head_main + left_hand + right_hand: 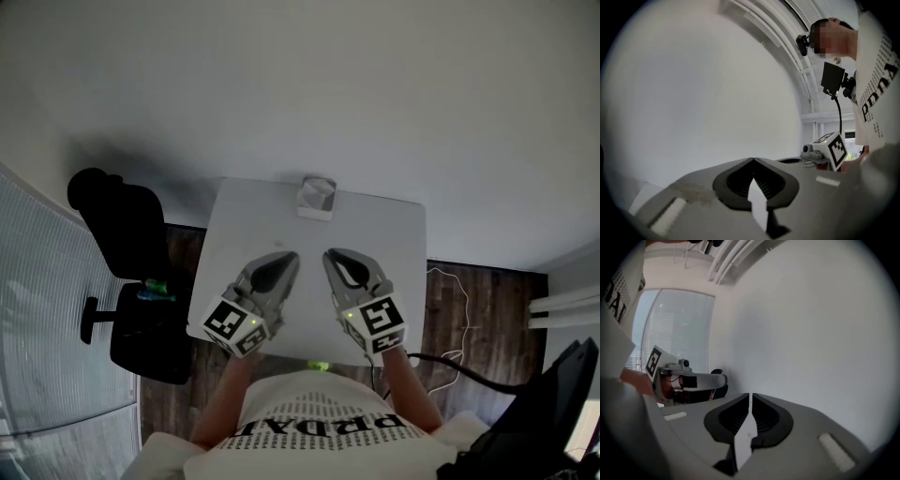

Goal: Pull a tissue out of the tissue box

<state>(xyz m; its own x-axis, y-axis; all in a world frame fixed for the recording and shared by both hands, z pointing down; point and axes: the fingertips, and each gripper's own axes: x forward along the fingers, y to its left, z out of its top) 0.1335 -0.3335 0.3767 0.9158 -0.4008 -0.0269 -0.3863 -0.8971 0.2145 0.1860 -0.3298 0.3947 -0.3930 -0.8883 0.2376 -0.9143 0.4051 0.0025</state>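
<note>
- The person is holding both claws low over the near half of the counter (234, 225), side by side and pointing toward the far edge.
- The left claw (292, 256) is sitting with its jaws closed tip to tip. Its own view (753, 160) shows nothing gripped between them.
- The right claw (329, 254) is showing only a hairline slit between its jaws (750, 395), and it too is carrying nothing.
- The tissue box (317, 198) is resting at the middle of the counter's far edge, well apart from both claws. Something pale seems to be poking out of its top, but it is too small to be sure.
- I judge the task is barely beginning, since neither claw is touching the box and no tissue is coming out.
- Things that could go wrong from here, as I see it:
  - With the jaws this tight, a claw arriving at the box would be nudging it rather than pinching the tissue, and it is sitting right on the far edge.
  - The box looks small and light, so it may lift or slide with the tissue unless the other claw is pressing it down.
  - Pinching only the tip of the tissue could be tearing it, and biting too deep could be dragging out several.
</note>
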